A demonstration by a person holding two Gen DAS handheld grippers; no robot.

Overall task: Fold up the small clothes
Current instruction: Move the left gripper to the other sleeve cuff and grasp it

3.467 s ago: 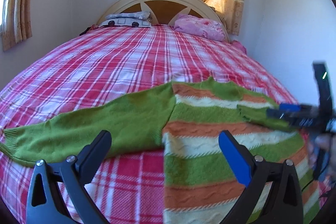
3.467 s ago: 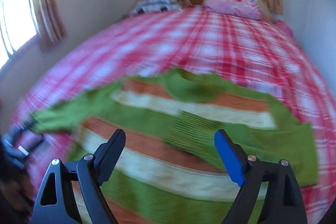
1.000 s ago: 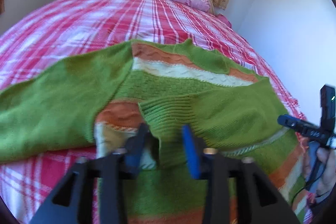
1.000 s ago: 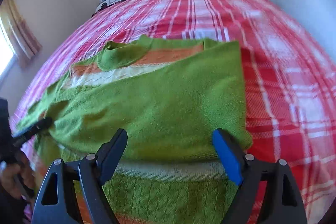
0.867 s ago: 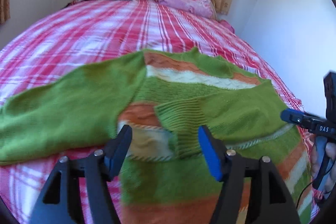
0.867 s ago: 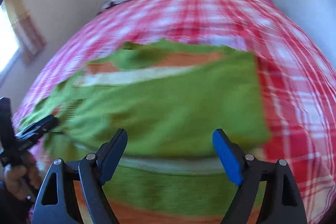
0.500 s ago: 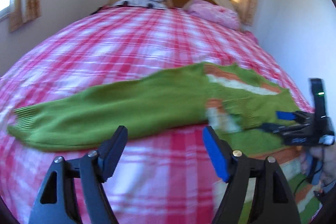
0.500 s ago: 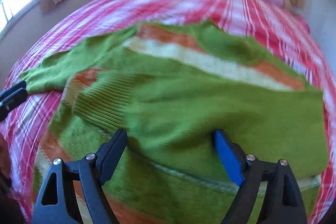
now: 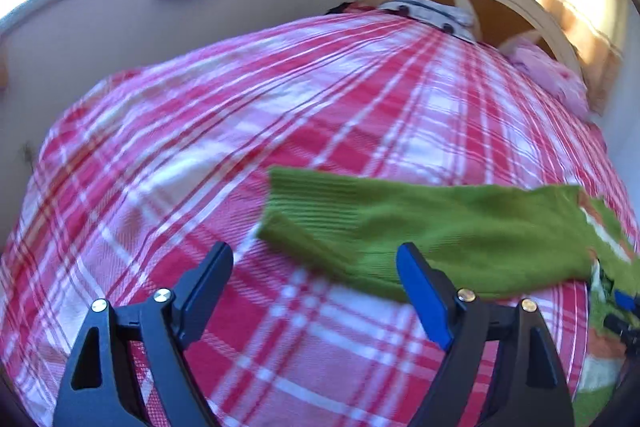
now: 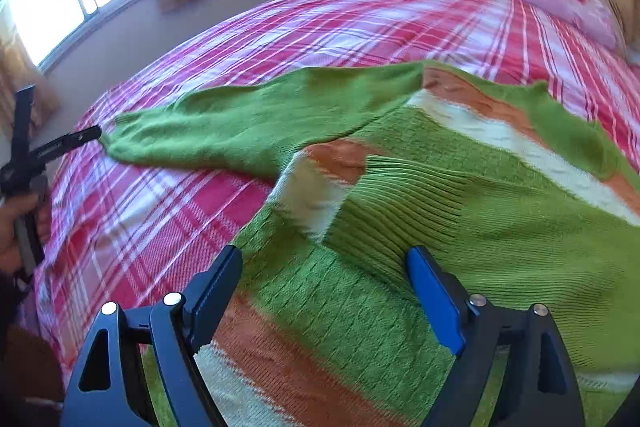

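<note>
A striped green, orange and cream sweater lay on a bed with a red plaid cover, one green sleeve stretched flat toward the window side and the other sleeve folded across the body. The left tool hung over the outstretched sleeve's cuff with its jaws spread wide and nothing between them. The right tool stood just above the sweater's body, also wide apart and gripping nothing.
</note>
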